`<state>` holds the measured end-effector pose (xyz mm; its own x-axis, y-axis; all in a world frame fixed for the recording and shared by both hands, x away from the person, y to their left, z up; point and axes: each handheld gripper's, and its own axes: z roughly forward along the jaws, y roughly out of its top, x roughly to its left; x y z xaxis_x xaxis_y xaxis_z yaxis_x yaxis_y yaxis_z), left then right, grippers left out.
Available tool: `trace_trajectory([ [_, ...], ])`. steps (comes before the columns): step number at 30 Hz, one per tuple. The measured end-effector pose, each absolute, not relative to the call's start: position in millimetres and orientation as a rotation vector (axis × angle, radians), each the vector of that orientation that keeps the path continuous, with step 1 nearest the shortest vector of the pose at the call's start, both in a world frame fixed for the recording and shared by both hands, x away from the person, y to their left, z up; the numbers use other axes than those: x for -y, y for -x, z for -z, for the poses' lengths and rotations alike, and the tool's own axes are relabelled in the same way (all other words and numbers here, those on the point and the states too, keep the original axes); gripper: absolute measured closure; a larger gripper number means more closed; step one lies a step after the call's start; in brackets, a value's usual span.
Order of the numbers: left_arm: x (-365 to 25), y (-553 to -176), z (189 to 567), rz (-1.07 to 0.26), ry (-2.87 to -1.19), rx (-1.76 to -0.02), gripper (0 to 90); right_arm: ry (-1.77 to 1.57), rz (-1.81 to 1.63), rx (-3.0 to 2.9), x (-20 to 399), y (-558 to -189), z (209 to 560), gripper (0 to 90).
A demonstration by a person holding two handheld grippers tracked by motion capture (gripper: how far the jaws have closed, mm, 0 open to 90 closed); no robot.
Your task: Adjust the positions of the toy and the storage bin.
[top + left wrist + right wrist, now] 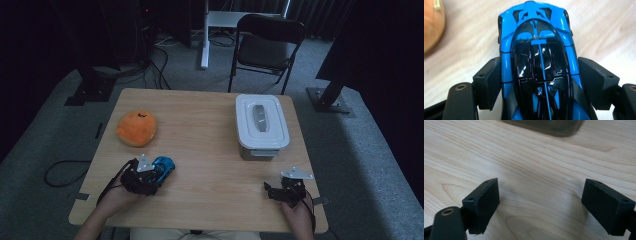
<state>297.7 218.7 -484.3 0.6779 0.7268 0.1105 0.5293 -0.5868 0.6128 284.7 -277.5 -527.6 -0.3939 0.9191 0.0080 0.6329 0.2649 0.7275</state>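
A blue and black toy car [165, 163] sits low over the near left part of the wooden table [205, 150], with my left gripper [158, 173] shut on it. In the left gripper view both black pads press the flanks of the toy car [539, 60], whose nose points away from the left gripper [539, 83]. My right gripper [274, 190] rests near the table's front right edge. In the right gripper view the right gripper [540, 203] is open, its jaws wide apart over bare wood with nothing between them.
An orange plush toy [136, 128] lies at the left of the table, just beyond the car, and shows as an orange plush toy [431, 25] at the left edge. A lidded white container [261, 120] stands at the right; its base [544, 126] is ahead of my right gripper. A black chair [267, 45] stands behind the table.
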Motion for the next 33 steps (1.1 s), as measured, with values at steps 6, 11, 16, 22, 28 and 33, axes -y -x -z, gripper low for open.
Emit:
trace_trajectory([
  [6, -228, -287, 487, -0.428, -2.364, -0.878, 25.3, -1.405, -0.922, -2.124, 278, -285, 528, 14.0],
  [11, -229, -285, 490, -0.376, -2.402, -0.794, 25.2, -1.404, -0.922, -2.124, 278, -285, 528, 14.1],
  [16, -226, -289, 498, -0.331, -2.409, -0.768, 25.2, -1.408, -0.922, -2.122, 278, -285, 528, 14.1],
  [22, -229, -293, 509, -0.269, -2.364, -0.769, 24.9, -1.407, -0.922, -2.122, 278, -285, 528, 14.1],
  [28, -228, -295, 507, -0.234, -2.379, -0.801, 24.6, -1.405, -0.922, -2.122, 278, -285, 528, 14.1],
  [33, -226, -294, 505, -0.258, -2.389, -0.804, 24.6, -1.406, -0.921, -2.122, 278, -285, 528, 14.1],
])
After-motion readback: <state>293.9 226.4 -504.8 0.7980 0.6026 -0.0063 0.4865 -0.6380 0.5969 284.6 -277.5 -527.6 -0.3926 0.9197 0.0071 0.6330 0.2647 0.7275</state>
